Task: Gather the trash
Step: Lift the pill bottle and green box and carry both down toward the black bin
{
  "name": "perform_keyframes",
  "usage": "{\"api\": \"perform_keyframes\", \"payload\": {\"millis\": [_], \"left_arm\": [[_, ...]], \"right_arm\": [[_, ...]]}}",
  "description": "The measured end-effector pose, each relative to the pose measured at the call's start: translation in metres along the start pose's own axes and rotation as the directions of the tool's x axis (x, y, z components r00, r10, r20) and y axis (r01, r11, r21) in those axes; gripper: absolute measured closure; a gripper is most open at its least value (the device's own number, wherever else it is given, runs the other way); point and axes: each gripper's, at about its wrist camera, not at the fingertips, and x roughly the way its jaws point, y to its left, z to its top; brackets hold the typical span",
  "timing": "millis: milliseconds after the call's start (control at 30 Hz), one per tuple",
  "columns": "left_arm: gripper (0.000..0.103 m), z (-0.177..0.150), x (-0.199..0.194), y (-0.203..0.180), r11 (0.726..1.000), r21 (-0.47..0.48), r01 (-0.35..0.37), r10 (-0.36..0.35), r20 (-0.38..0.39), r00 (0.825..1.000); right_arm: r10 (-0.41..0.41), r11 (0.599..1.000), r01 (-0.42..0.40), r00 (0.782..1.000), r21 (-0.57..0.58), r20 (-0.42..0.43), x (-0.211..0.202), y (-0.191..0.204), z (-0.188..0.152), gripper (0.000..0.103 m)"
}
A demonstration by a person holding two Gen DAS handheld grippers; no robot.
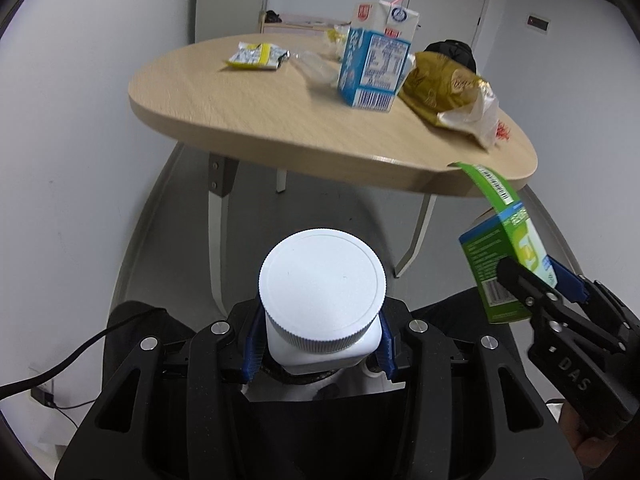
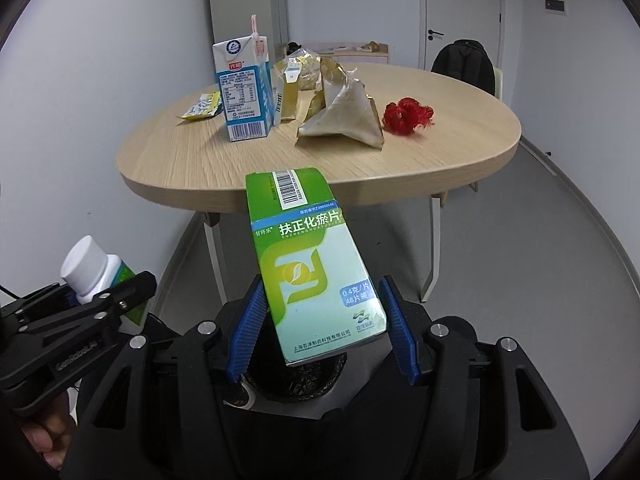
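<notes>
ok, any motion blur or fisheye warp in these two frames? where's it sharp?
Left wrist: milk carton and table smeared by motion blur; bottle in the left gripper sharp. Right wrist: green box print crisp, table grain slightly streaked. Both views: fisheye bends walls and table edge, dark corner vignette.

The left gripper (image 1: 320,346) sits at the bottom centre of its own view, its blue fingers (image 1: 253,350) pressed against both sides of a white bottle (image 1: 322,292). In the right wrist view it shows at the lower left (image 2: 86,300), with a bare hand (image 2: 40,440) beneath it at the frame's edge.

The right gripper (image 2: 322,326) fills the bottom of its own view, blue fingers (image 2: 248,330) flanking a green box (image 2: 316,276); the right-hand finger stands slightly apart from the box. In the left wrist view it enters from the lower right (image 1: 538,280), angled up and left, clamping the box.
</notes>
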Motion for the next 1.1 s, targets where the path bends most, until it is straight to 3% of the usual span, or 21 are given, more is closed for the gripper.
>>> {"api": "perform_keyframes", "payload": {"millis": [467,1100], "left_arm": [[0.060,-0.019,0.034,0.012,1.000,-0.003,-0.031,0.031,-0.030,0.999],[0.060,-0.023,0.161,0.053,0.994,-0.069,-0.080,0.069,-0.146,0.987]], "right_arm": [[-0.004,1.000,0.003,0.997,-0.017,-0.081,0.033,0.003,-0.034,0.049],[0.016,1.000,-0.014,0.970,0.010,-0.241,0.189,0.014,-0.033,0.049]]}}
